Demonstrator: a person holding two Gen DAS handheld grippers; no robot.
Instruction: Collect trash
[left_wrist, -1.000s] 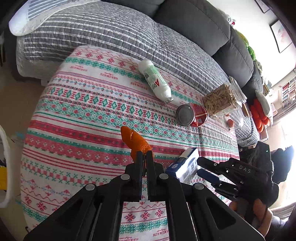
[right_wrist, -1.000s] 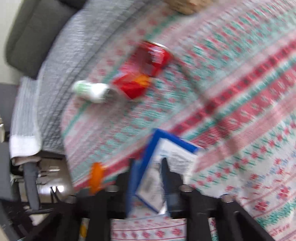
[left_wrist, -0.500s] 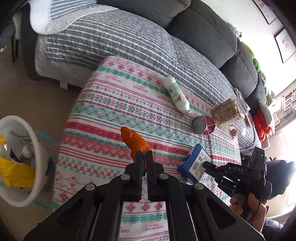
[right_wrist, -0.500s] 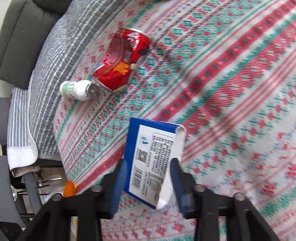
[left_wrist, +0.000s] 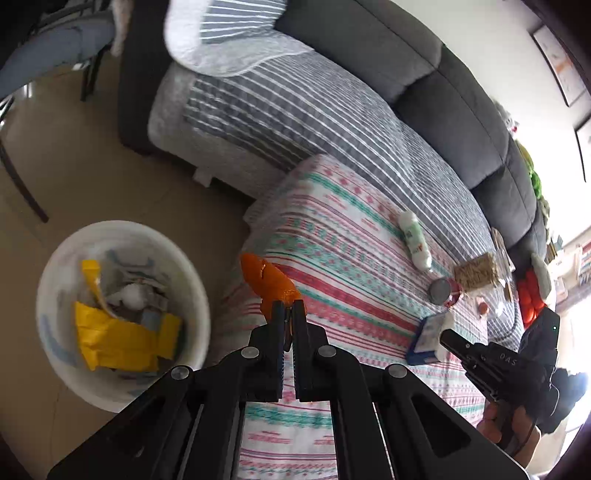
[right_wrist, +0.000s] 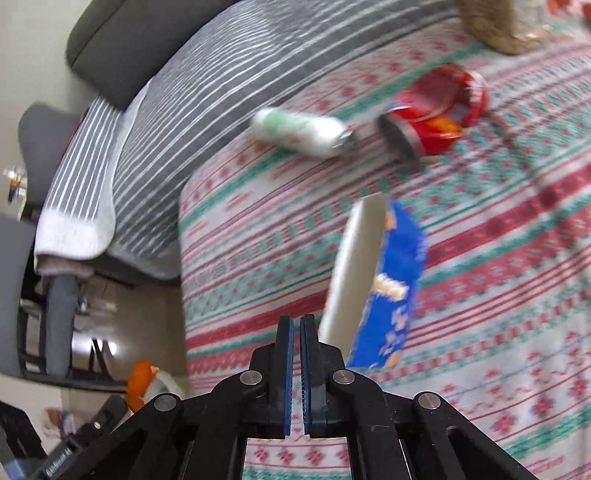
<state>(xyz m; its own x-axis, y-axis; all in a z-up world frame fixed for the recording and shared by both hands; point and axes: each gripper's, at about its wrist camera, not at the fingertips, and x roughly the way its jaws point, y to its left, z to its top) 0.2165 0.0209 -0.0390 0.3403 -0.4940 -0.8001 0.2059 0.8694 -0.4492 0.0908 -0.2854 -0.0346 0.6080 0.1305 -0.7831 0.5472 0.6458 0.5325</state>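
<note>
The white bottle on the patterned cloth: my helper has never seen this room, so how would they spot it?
Start at the grey sofa and drop to the red-and-green patterned cloth in front of it. Near the cloth's sofa-side edge lies the white bottle, on its side. Unlike the red can beside it, it is slim, white and green-labelled.

Left gripper (left_wrist: 288, 314): matte black plastic, two slim parallel jaws on angular linkage arms with triangular cut-outs, four round silver pivot screws. Right gripper (right_wrist: 296, 326): same black build, blue ribbed pads lining the jaws, four silver pivot screws; seen from the left wrist view, its black body carries white "DAS" lettering and a small green light.
</note>
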